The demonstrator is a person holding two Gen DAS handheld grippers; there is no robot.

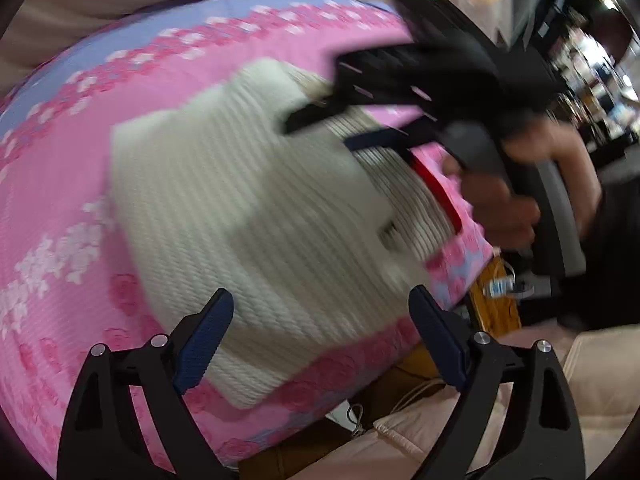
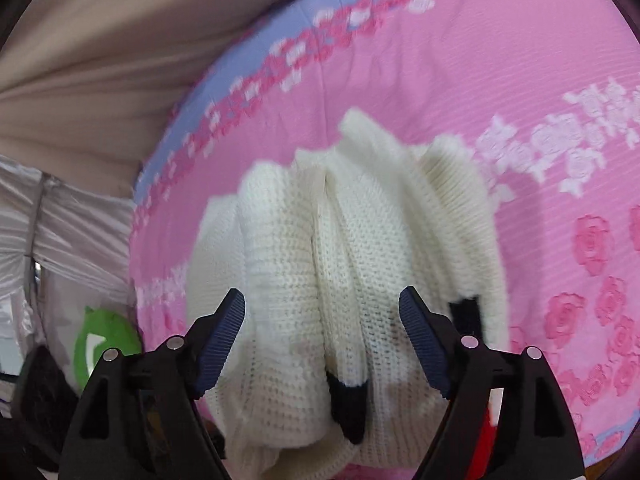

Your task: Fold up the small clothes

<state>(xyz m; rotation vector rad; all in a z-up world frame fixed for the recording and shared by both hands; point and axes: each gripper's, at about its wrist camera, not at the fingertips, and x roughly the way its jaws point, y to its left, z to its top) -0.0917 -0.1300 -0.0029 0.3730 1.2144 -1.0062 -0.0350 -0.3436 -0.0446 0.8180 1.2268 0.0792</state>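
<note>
A white knit sweater (image 1: 240, 208) with black trim and a red stripe lies folded on a pink flowered bedspread (image 1: 60, 168). My left gripper (image 1: 320, 300) hangs open over the sweater's near edge, with nothing pinched between its blue pads. At the sweater's far right side, my right gripper (image 1: 318, 134) is held by a person's hand (image 1: 500, 200), its fingers spread. In the right wrist view the right gripper (image 2: 322, 300) stands open just above bunched folds of the sweater (image 2: 288, 240), with a black cuff (image 2: 348, 408) below them.
The bedspread (image 2: 480, 60) has a lilac border and ends near both grippers. Beige quilted fabric (image 1: 520, 420) lies at the bed's edge. A small bottle (image 1: 498, 286) sits on the floor. White plastic sheeting (image 2: 60, 220) and a green object (image 2: 104, 340) are beside the bed.
</note>
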